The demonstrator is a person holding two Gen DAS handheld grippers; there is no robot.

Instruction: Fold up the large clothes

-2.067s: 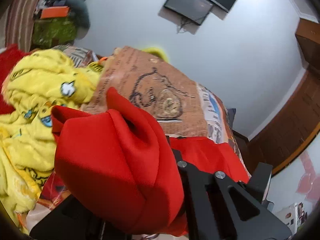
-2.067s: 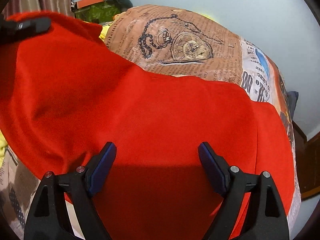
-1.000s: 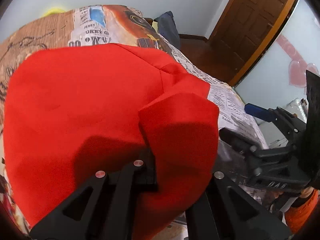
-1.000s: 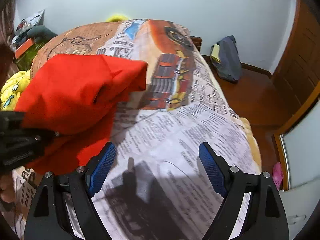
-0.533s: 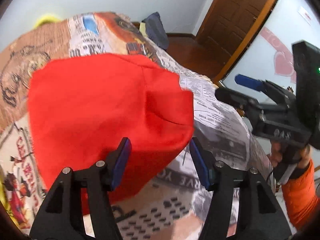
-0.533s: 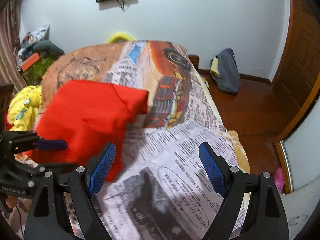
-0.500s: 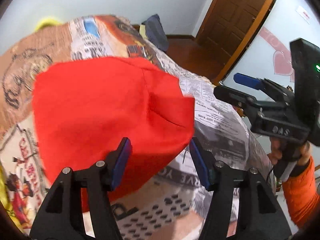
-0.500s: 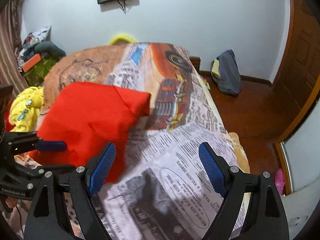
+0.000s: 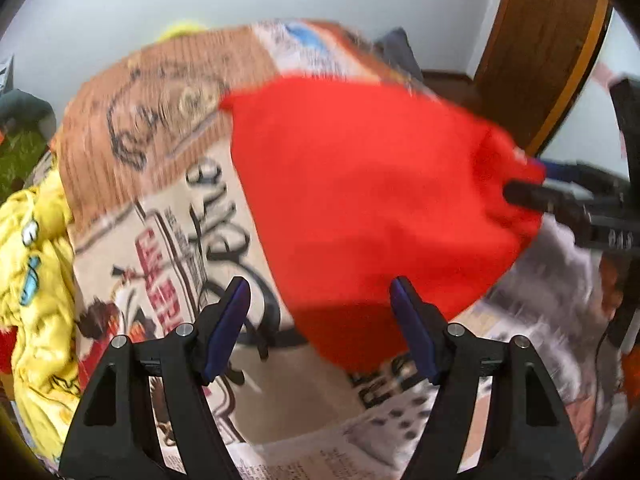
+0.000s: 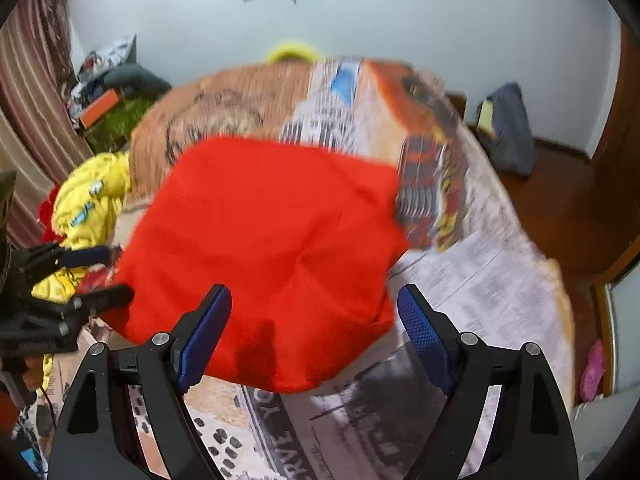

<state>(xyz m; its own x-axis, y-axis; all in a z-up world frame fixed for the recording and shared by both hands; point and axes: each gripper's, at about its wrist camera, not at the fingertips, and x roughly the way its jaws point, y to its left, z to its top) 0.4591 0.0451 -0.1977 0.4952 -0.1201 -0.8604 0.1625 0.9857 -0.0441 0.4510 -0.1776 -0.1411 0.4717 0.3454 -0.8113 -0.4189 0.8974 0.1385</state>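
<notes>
A folded red garment (image 9: 372, 200) lies on the printed bedspread (image 9: 168, 248); it also shows in the right wrist view (image 10: 268, 248). My left gripper (image 9: 320, 328) is open and empty, just in front of the garment's near edge. My right gripper (image 10: 312, 328) is open and empty over the garment's near edge. In the left wrist view the right gripper's fingers (image 9: 532, 196) reach the garment's right edge. In the right wrist view the left gripper's fingers (image 10: 100, 296) sit at its left edge. Both views are blurred.
A crumpled yellow garment (image 9: 36, 264) lies at the bed's left side, also in the right wrist view (image 10: 88, 204). A dark bag (image 10: 508, 132) sits on the wooden floor by the wall. A wooden door (image 9: 544, 48) stands at the right.
My left gripper has let go of the red garment and opened. The garment now lies on the bed. Both grippers have closed in on it from either side.
</notes>
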